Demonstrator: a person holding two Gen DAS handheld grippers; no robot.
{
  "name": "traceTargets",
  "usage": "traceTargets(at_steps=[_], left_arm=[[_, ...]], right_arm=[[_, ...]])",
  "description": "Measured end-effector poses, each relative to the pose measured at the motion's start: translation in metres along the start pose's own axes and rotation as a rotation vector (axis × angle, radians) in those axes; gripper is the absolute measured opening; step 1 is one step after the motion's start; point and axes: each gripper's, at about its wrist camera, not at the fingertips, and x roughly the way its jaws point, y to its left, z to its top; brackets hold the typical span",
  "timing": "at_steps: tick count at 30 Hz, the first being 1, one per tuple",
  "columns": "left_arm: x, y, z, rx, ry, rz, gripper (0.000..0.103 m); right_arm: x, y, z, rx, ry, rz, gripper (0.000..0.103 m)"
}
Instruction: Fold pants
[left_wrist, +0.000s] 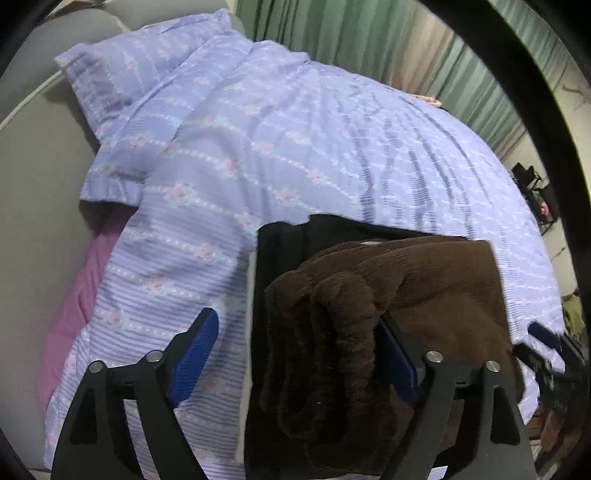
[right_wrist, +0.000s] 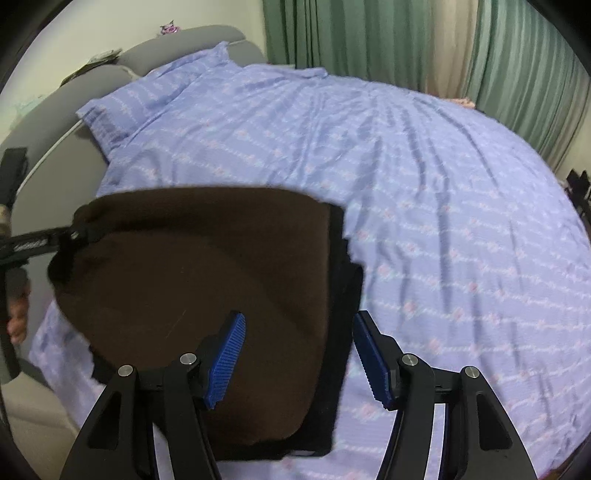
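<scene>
Left wrist view: left gripper (left_wrist: 295, 354) jaws wide apart. A bunched brown fold of the pants (left_wrist: 369, 317) sits between the blue pads (left_wrist: 195, 350), pressed against the right-hand pad; the left-hand pad is clear of the cloth. Not clamped. Pants are dark brown, thick and fuzzy, folded into a compact stack lying on a black garment (left_wrist: 284, 258), all on the lilac floral bedspread (left_wrist: 295, 147). Right gripper (left_wrist: 554, 350) shows at the right edge, blurred.

Right wrist view: right gripper (right_wrist: 299, 354) spread open, holding nothing. Its left pad hangs over the brown fabric, its right pad over the bedspread (right_wrist: 443, 184); contact cannot be told. Pants (right_wrist: 192, 266) appear as a flat brown rectangle, black garment (right_wrist: 343, 314) edging its right side. Left gripper (right_wrist: 55, 236) meets the pants' far-left corner. Pillow (right_wrist: 147, 96) near the grey headboard (right_wrist: 184, 48); green curtains (right_wrist: 369, 37) behind.
</scene>
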Motion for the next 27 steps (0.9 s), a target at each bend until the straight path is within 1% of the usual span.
traceTargets(at_steps=[3, 5, 7, 10, 11, 12, 14, 15, 16, 18, 19, 20, 21, 23, 25, 27], left_arm=[[0.010, 0.011, -0.001, -0.059, 0.038, -0.017, 0.092], [0.008, 0.015, -0.002, -0.074, 0.037, -0.034, 0.092], [-0.002, 0.013, -0.004, -0.073, 0.021, -0.059, 0.091], [-0.027, 0.008, -0.009, -0.069, -0.002, -0.132, 0.092], [-0.036, 0.006, -0.011, -0.065, -0.009, -0.135, 0.095], [-0.048, 0.002, -0.014, -0.052, -0.021, -0.120, 0.096], [-0.073, -0.010, -0.020, 0.005, -0.062, -0.081, 0.096], [-0.091, -0.019, -0.025, 0.047, -0.093, -0.051, 0.097], [-0.103, -0.027, -0.028, 0.069, -0.114, -0.026, 0.097], [-0.133, -0.047, -0.038, 0.102, -0.164, 0.014, 0.099], [-0.150, -0.061, -0.044, 0.121, -0.190, 0.028, 0.099], [-0.164, -0.073, -0.050, 0.131, -0.215, 0.032, 0.099], [-0.178, -0.088, -0.057, 0.140, -0.239, 0.034, 0.102], [-0.205, -0.121, -0.073, 0.153, -0.289, 0.032, 0.103], [-0.228, -0.157, -0.090, 0.168, -0.334, 0.042, 0.103], [-0.247, -0.196, -0.105, 0.166, -0.367, 0.070, 0.103]], right_arm=[[0.008, 0.013, -0.015, -0.023, 0.032, 0.001, 0.061], [0.008, 0.017, -0.018, -0.030, 0.041, 0.002, 0.061], [0.001, 0.019, -0.017, -0.039, 0.034, 0.008, 0.061], [-0.022, 0.021, -0.015, -0.060, 0.009, 0.025, 0.061], [-0.036, 0.021, -0.015, -0.071, -0.014, 0.033, 0.062], [-0.046, 0.022, -0.015, -0.078, -0.032, 0.031, 0.064], [-0.073, 0.020, -0.016, -0.090, -0.089, 0.016, 0.075], [-0.090, 0.017, -0.017, -0.092, -0.125, 0.013, 0.078], [-0.102, 0.014, -0.019, -0.093, -0.149, 0.010, 0.081], [-0.135, 0.005, -0.025, -0.096, -0.205, 0.011, 0.083], [-0.151, -0.001, -0.029, -0.093, -0.232, 0.011, 0.085], [-0.163, -0.008, -0.031, -0.090, -0.251, 0.014, 0.089], [-0.179, -0.017, -0.036, -0.083, -0.277, 0.022, 0.090], [-0.206, -0.037, -0.045, -0.065, -0.318, 0.025, 0.095], [-0.232, -0.060, -0.057, -0.044, -0.345, 0.014, 0.096], [-0.259, -0.086, -0.071, -0.021, -0.365, -0.009, 0.098]])
